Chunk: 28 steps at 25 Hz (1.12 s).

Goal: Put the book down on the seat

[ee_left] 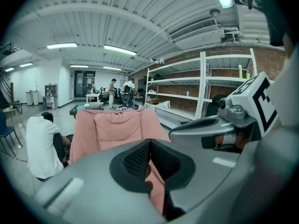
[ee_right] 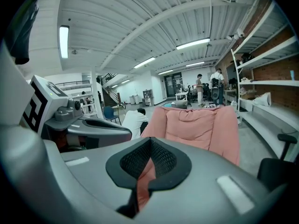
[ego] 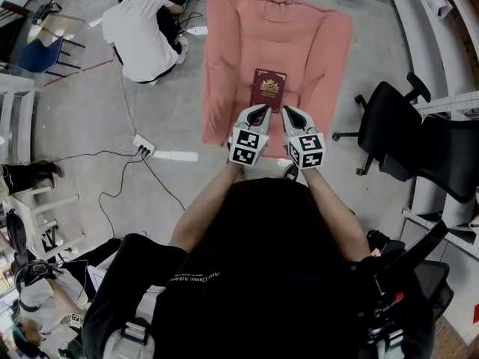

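Item: book (ego: pixel 269 90), dark red hardback | Place: flat on pink seat (ego: pixel 232 51), already down | Handling: I judge it stiff, fairly weighty, cover slick; pinch near edge | left gripper (ego: pixel 259 111), right gripper (ego: pixel 288 111): jaws pressed together, empty, just short of it.

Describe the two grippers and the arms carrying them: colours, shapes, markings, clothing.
The left gripper and right gripper have smooth grey shells that taper to the tips, lined inside with black mesh-textured pads. Each carries a white cube printed with black square markers. The person wears a black short-sleeved shirt.
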Tool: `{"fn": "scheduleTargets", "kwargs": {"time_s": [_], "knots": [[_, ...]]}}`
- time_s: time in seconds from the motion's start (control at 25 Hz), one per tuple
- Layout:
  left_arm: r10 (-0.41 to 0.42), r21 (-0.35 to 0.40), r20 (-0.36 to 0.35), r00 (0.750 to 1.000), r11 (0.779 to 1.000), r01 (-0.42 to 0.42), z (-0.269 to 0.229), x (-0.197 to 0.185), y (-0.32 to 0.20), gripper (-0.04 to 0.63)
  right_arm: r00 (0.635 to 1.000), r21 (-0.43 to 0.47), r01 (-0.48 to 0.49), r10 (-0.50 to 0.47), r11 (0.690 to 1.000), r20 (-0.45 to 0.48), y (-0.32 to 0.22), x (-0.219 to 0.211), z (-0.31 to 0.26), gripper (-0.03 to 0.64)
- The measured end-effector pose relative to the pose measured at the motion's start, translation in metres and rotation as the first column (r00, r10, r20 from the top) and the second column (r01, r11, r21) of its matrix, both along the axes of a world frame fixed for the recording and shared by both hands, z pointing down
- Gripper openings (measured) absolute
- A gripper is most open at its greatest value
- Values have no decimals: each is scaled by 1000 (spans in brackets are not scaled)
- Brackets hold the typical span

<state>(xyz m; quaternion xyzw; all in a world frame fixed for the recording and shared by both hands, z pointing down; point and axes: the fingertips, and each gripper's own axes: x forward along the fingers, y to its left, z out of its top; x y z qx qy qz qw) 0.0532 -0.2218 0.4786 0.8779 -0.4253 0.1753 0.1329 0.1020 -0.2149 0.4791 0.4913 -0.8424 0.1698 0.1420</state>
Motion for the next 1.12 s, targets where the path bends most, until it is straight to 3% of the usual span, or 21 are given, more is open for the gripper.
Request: {"fn": "scheduleTargets", "kwargs": {"time_s": [0.16, 0.52, 0.76, 0.92, 1.12], "knots": [[-6, -7, -15, 1000, 1000, 6, 1, -7, -2, 2, 999, 10, -5, 5, 1000, -51, 2, -4, 0, 11], [19, -15, -43, 999, 1000, -19, 4, -22, -11, 2, 997, -10, -21, 21, 1000, -72, -1, -24, 5, 11], [78, -7, -49, 996, 997, -78, 3, -35, -15, 2, 996, -31, -20, 18, 999, -91, -5, -52, 13, 11], [128, -10, -49, 991, 992, -128, 5, -47, -12, 2, 995, -45, -60, 56, 997, -86, -11, -63, 19, 11], [120, -32, -68, 990, 992, -122, 9, -78, -15, 2, 991, -81, -114, 108, 990, -77, -9, -82, 25, 11]]}}
